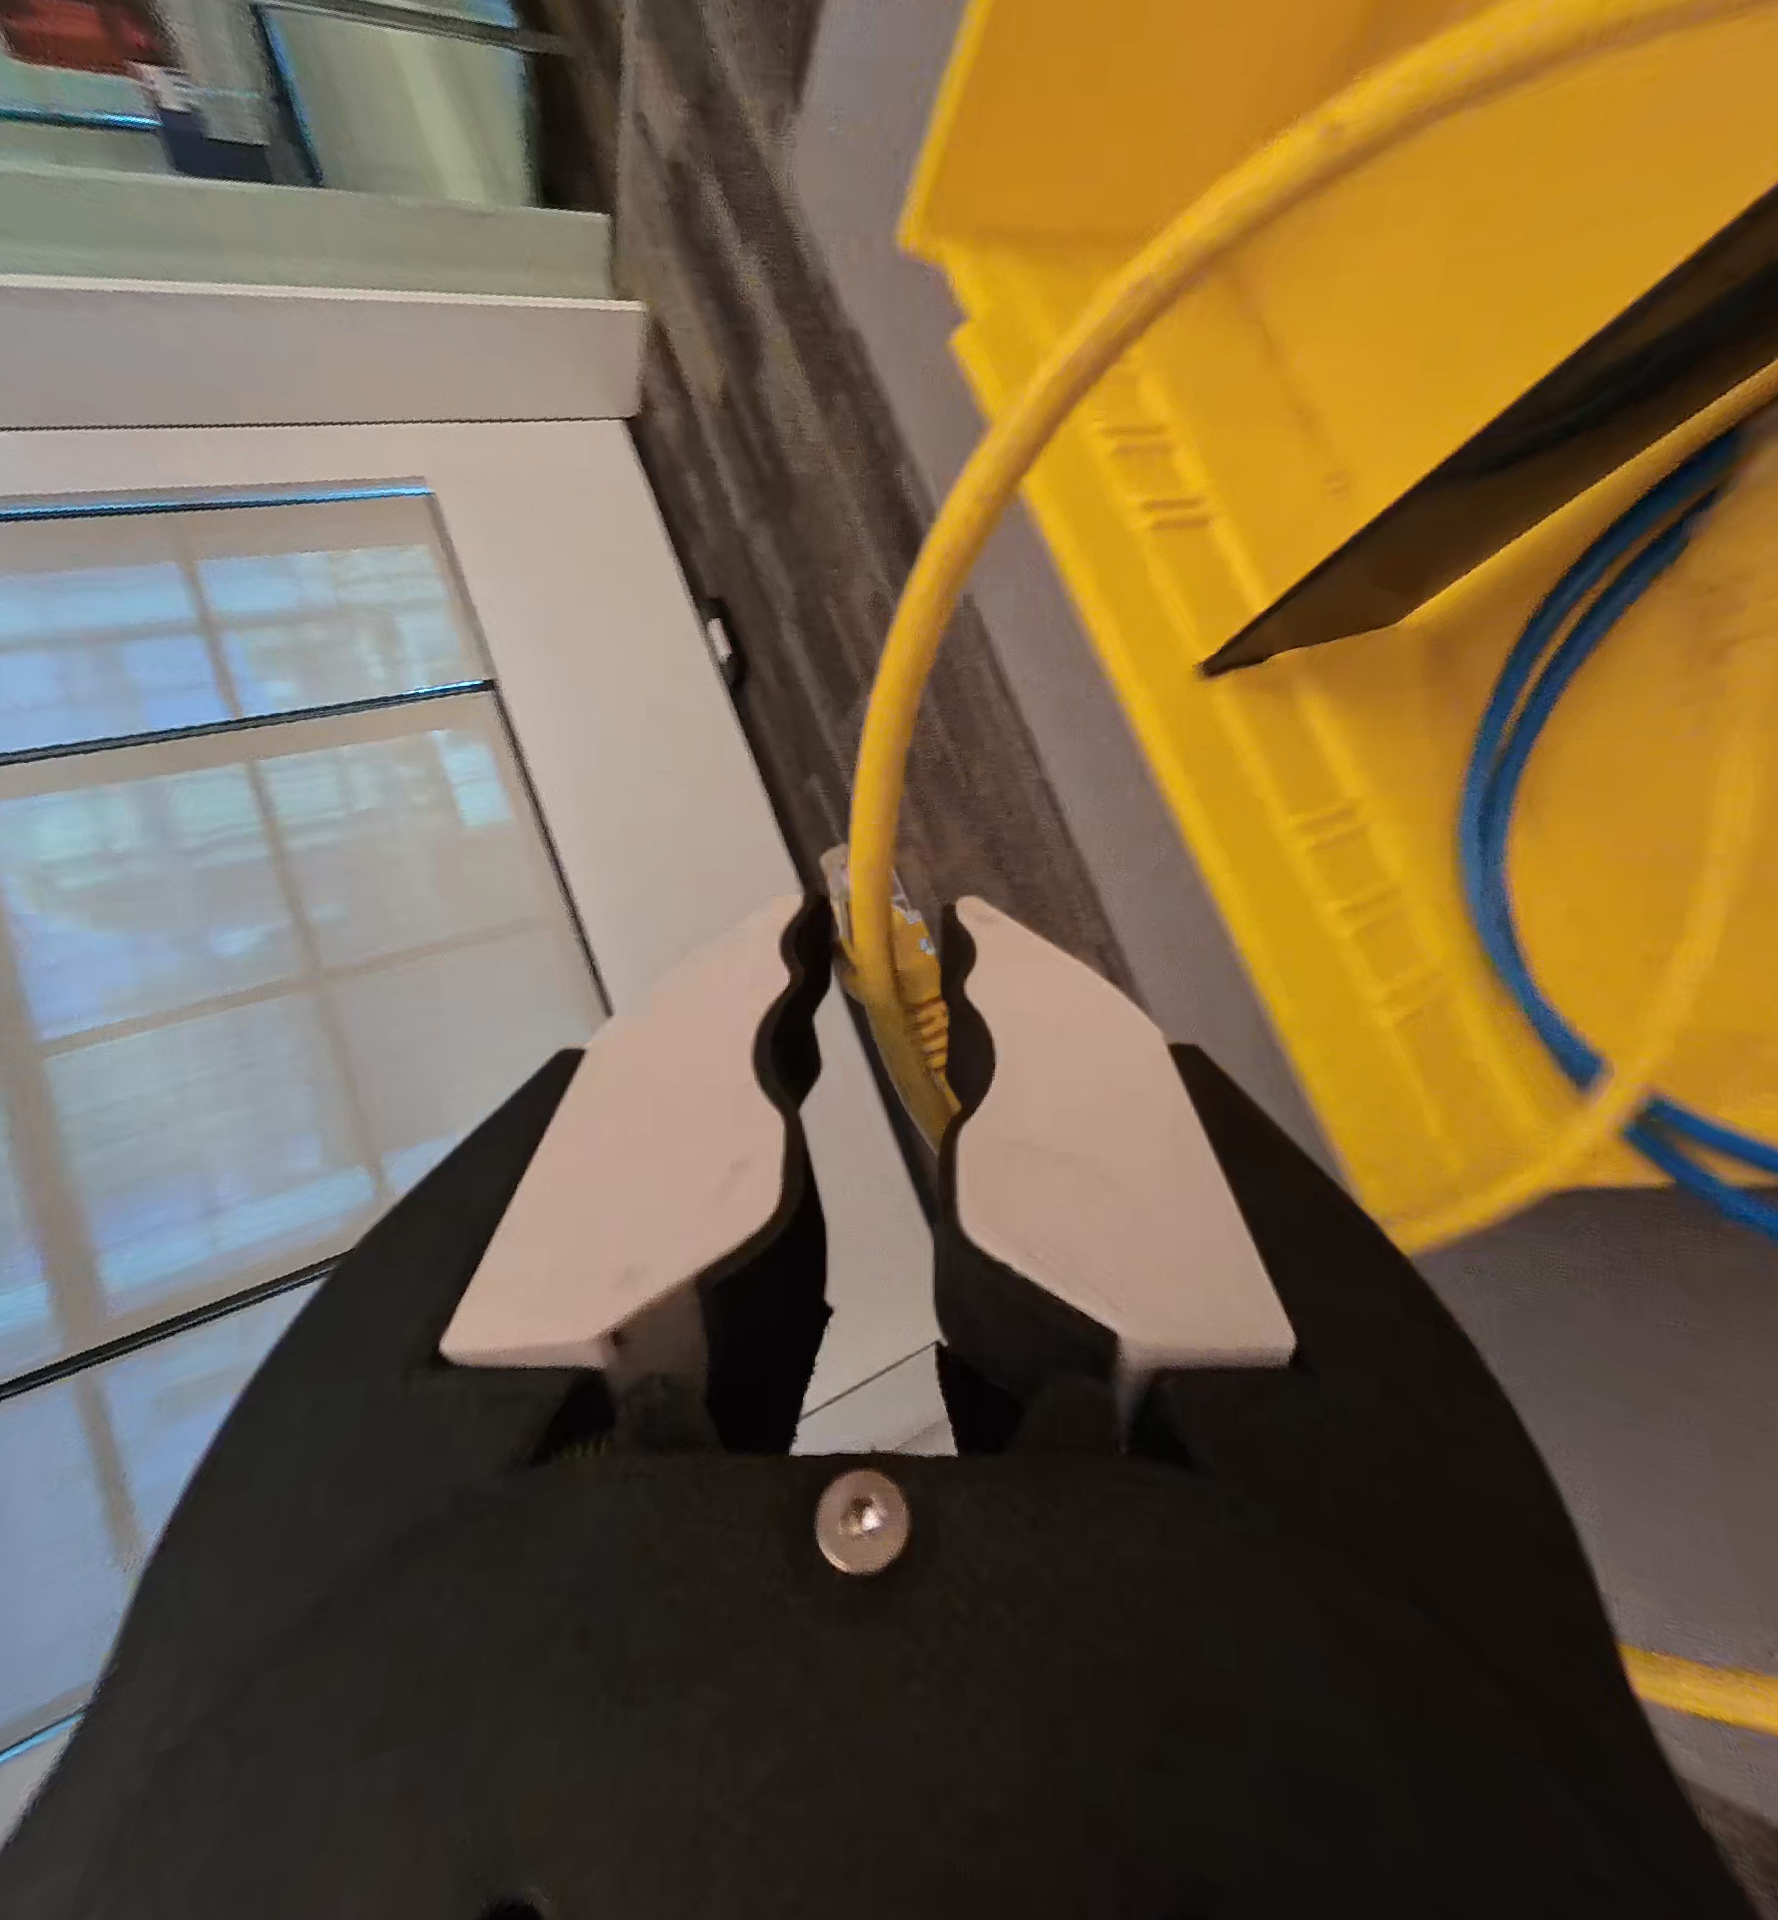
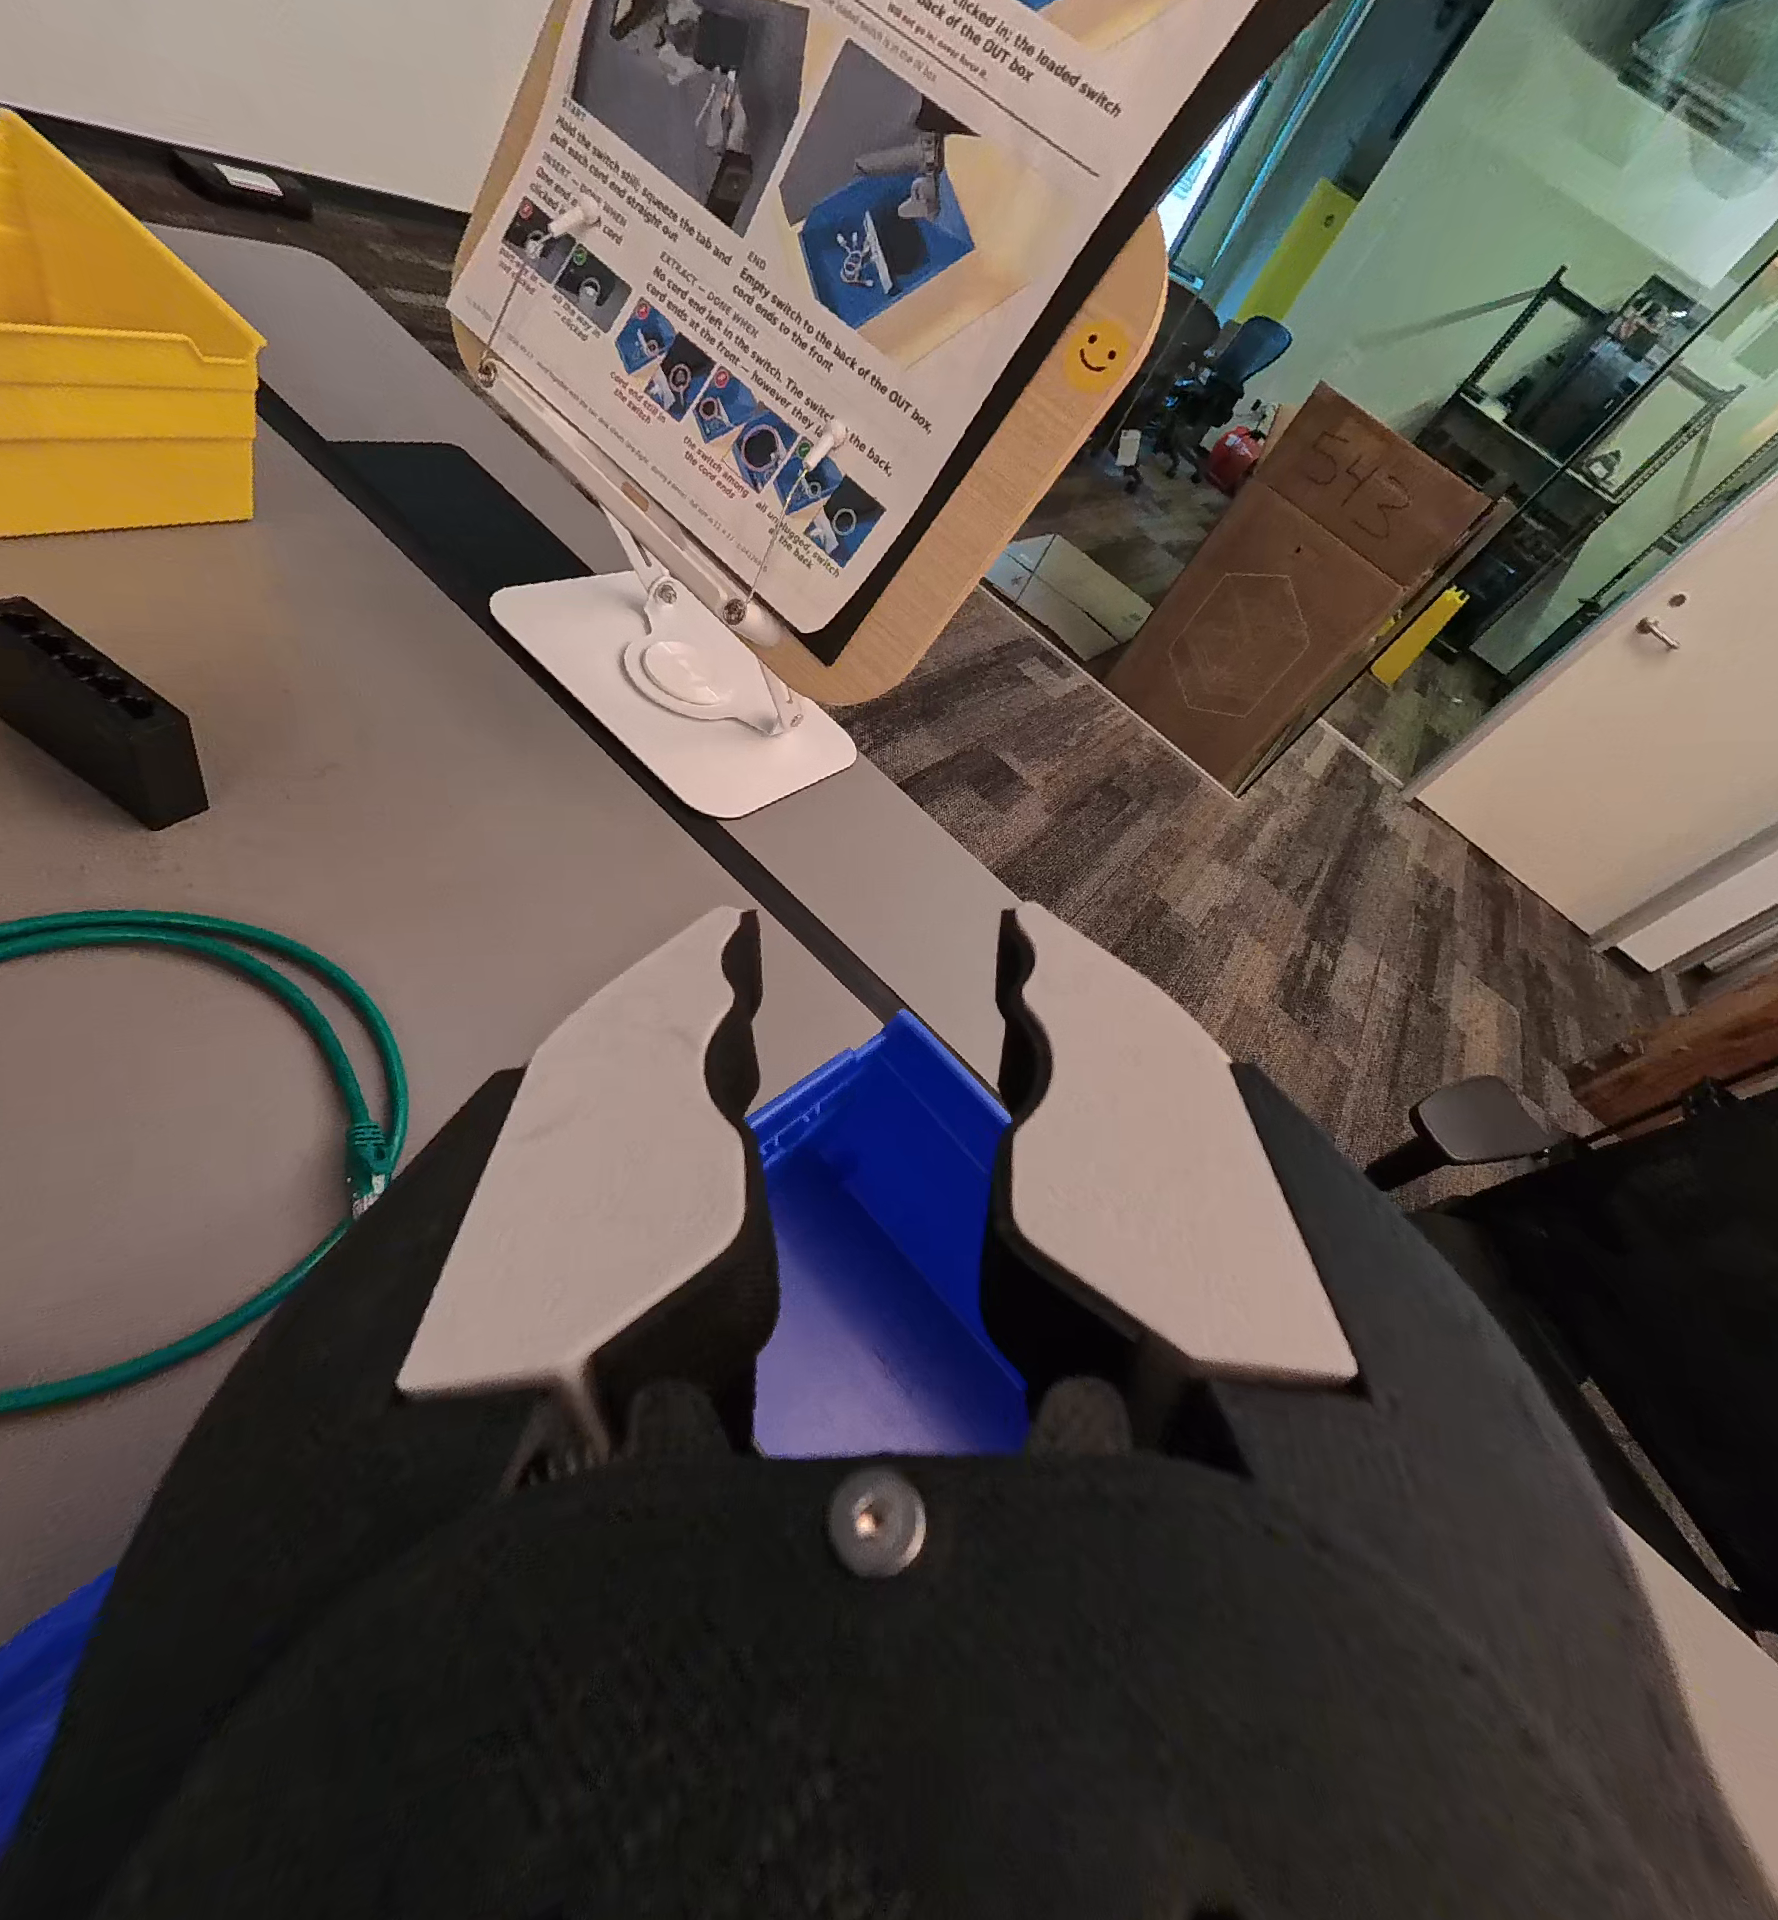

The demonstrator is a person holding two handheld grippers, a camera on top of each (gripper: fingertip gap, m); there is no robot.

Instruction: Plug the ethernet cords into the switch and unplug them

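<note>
Gripping the yellow cord (image 1: pixel 890 748) plug, left tool (image 1: pixel 885 935) closed

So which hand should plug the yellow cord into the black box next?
Probably the left gripper: it already pinches the yellow cord at its plug. The right gripper is open and empty, so it could steady the switch.

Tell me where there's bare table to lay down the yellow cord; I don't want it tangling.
Bare grey table lies between the black switch, the white stand base and the green cord loop. Inside that loop is bare too. It is crowded near the yellow bin and at the blue bin under the right claw.
</note>
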